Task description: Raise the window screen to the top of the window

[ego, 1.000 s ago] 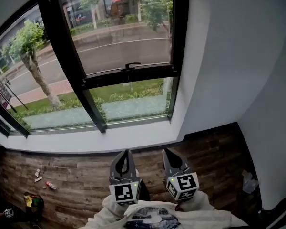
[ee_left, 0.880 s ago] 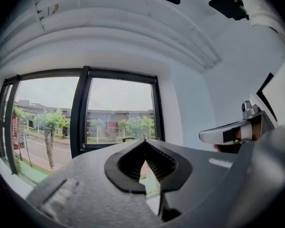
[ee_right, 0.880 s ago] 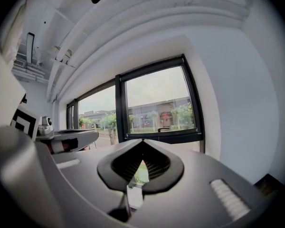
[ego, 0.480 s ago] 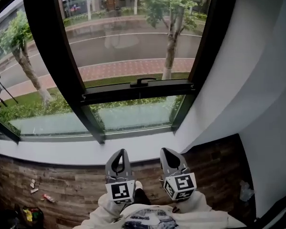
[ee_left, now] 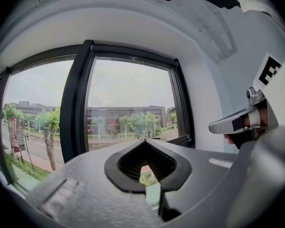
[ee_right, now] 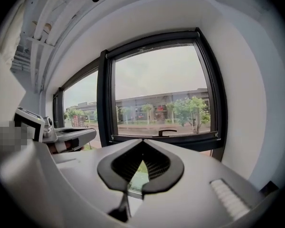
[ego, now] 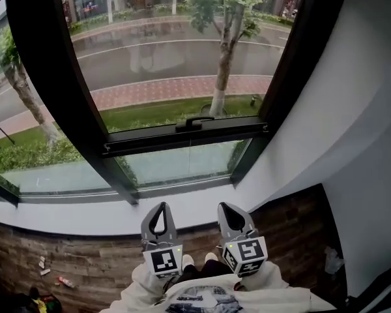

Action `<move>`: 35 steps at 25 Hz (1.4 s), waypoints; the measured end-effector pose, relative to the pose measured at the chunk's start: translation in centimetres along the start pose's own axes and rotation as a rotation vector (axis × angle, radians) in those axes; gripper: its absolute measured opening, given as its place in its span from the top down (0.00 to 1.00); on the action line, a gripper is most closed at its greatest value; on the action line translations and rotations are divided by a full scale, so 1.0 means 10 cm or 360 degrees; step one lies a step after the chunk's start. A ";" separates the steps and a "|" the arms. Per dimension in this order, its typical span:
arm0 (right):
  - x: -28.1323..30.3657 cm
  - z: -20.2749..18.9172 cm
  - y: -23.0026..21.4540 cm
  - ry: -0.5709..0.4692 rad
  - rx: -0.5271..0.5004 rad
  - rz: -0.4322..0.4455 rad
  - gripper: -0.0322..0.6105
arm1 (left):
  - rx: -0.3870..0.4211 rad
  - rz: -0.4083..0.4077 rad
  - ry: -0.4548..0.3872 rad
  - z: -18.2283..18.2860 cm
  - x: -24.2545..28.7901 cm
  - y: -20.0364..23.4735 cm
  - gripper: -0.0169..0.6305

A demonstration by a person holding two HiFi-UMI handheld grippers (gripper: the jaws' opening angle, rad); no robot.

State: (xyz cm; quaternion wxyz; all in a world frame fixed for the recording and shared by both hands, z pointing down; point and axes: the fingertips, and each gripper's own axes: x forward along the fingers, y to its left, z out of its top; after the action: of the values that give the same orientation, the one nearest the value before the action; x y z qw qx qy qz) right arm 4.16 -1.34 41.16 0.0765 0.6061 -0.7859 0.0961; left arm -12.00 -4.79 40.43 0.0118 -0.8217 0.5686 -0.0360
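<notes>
Bare indoor rm by street [ego: 182, 51]: big black-frame window [ego: 182, 130], white sill [ego: 85, 215], wood-look floor [ego: 98, 259] w/ litter [ego: 64, 282].

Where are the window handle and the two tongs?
window handle [ego: 195, 120], head view, middle of its bar
left tongs [ego: 160, 207], head view, closed tips
right tongs [ego: 225, 208], head view, closed tips

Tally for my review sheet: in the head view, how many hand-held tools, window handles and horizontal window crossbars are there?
Grey hand-held tools: 2 (left tool, right tool)
Black metal window handle: 1
Black horizontal window crossbar: 1
Total: 4
</notes>
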 end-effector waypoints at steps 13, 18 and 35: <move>1.05 0.30 -0.51 -0.0112 0.0033 0.0199 0.94 | 0.0051 0.0105 0.0093 -0.12 1.03 0.07 0.97; 1.45 0.49 -0.88 -0.0132 0.0040 0.0250 0.94 | 0.0082 0.0141 0.0071 0.03 1.56 0.02 0.97; 2.19 0.58 -1.35 -0.0064 0.0025 0.0287 0.94 | 0.0063 0.0183 0.0127 -0.05 2.33 0.16 0.97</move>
State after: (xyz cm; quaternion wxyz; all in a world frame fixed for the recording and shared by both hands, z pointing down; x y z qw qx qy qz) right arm 11.63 -26.68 41.49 0.0471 0.5353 -0.8378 0.0967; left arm -5.35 -27.16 41.87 0.0074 -0.7852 0.6141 -0.0794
